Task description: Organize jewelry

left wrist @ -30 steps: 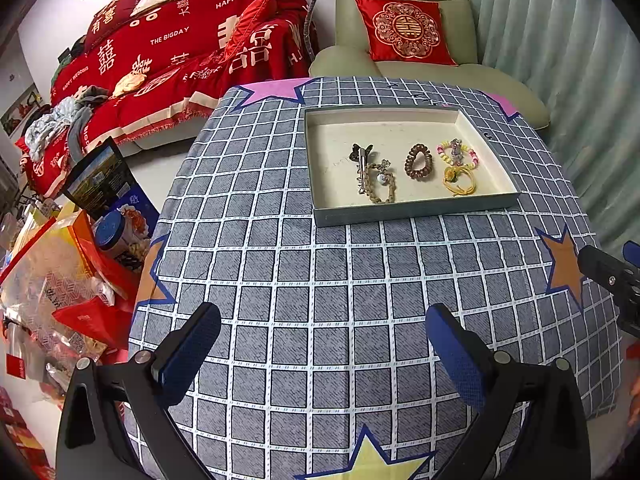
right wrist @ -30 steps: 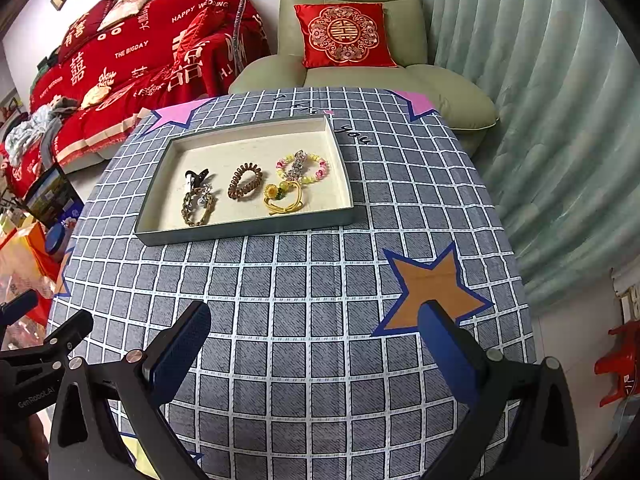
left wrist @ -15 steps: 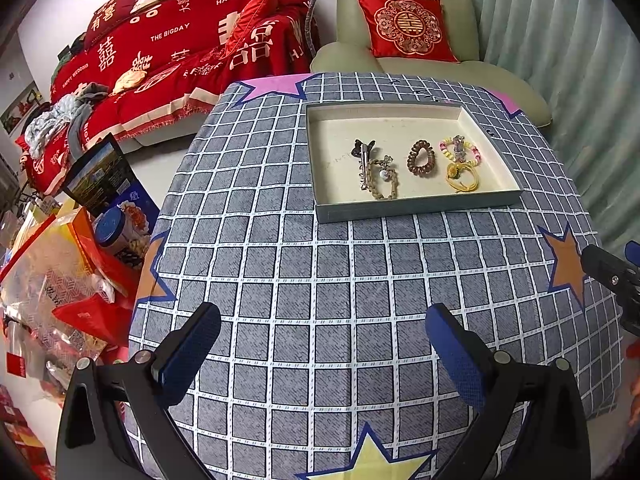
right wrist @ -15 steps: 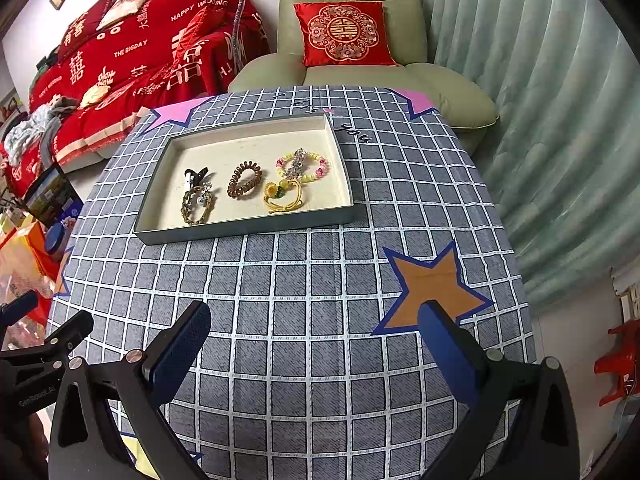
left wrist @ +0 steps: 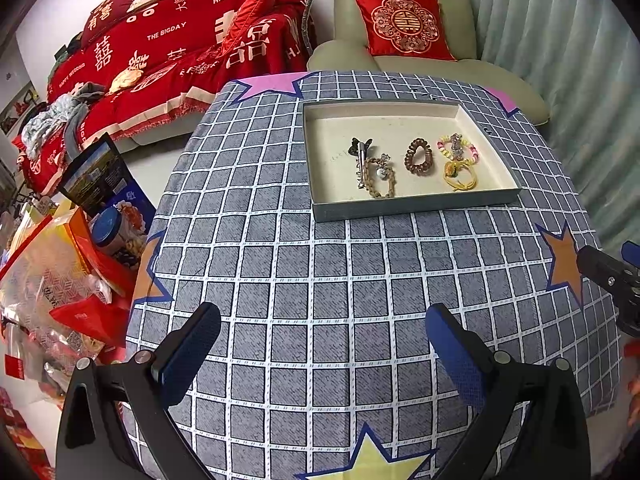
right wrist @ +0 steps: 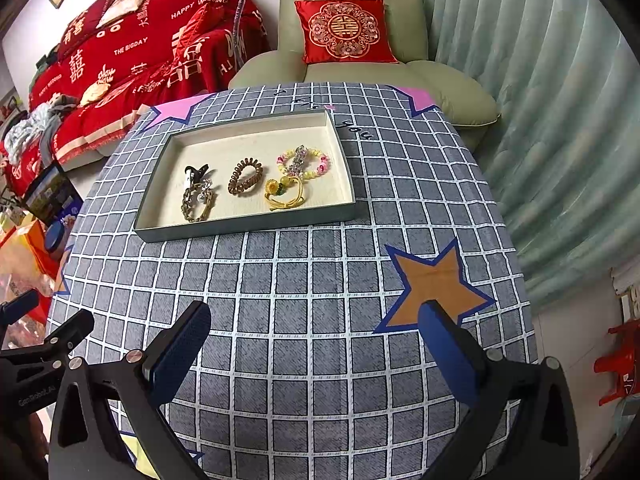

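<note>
Little has shifted since the earlier frames — the shallow tray (left wrist: 416, 206) sits a touch farther from both grippers, while everything in it lies as before. Both the left gripper (left wrist: 322, 344) and the right gripper (right wrist: 314, 338) hover over the checked tablecloth (right wrist: 304, 280) with jaws spread wide, holding nothing. Inside the tray lie a black hair clip (right wrist: 195, 172), a braided bracelet (right wrist: 198, 204), a brown spiral hair tie (right wrist: 245, 179), a beaded bracelet (right wrist: 304, 161) and a yellow flower hair tie (right wrist: 284, 196) — all well apart from both grippers.
</note>
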`<state>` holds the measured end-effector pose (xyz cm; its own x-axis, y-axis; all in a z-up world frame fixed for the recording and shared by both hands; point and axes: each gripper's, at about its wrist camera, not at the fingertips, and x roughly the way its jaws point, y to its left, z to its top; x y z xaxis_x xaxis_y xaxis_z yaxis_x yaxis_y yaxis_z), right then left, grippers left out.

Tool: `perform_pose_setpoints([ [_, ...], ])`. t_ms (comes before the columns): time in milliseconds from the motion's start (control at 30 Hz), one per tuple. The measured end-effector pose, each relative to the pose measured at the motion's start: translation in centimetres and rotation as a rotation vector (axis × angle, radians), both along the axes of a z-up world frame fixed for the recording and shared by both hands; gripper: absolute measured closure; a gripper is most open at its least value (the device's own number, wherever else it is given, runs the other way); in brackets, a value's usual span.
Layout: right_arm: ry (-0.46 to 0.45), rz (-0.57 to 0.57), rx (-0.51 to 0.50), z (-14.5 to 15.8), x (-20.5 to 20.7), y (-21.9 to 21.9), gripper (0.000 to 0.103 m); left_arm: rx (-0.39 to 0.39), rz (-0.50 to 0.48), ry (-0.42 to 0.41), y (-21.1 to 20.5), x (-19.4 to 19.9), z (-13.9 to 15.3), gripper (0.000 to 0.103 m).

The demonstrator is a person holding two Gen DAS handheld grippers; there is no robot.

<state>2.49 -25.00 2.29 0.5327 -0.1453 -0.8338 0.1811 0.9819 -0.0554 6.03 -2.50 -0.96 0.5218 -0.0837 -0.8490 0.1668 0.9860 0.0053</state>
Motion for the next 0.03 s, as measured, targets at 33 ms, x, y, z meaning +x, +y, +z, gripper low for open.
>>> perform_pose_setpoints([
  [33, 0.0, 0.0, 0.0, 0.02, 0.04, 0.02, 0.0, 0.001, -0.001, 0.002, 0.04, -0.03, -0.04, 0.0],
])
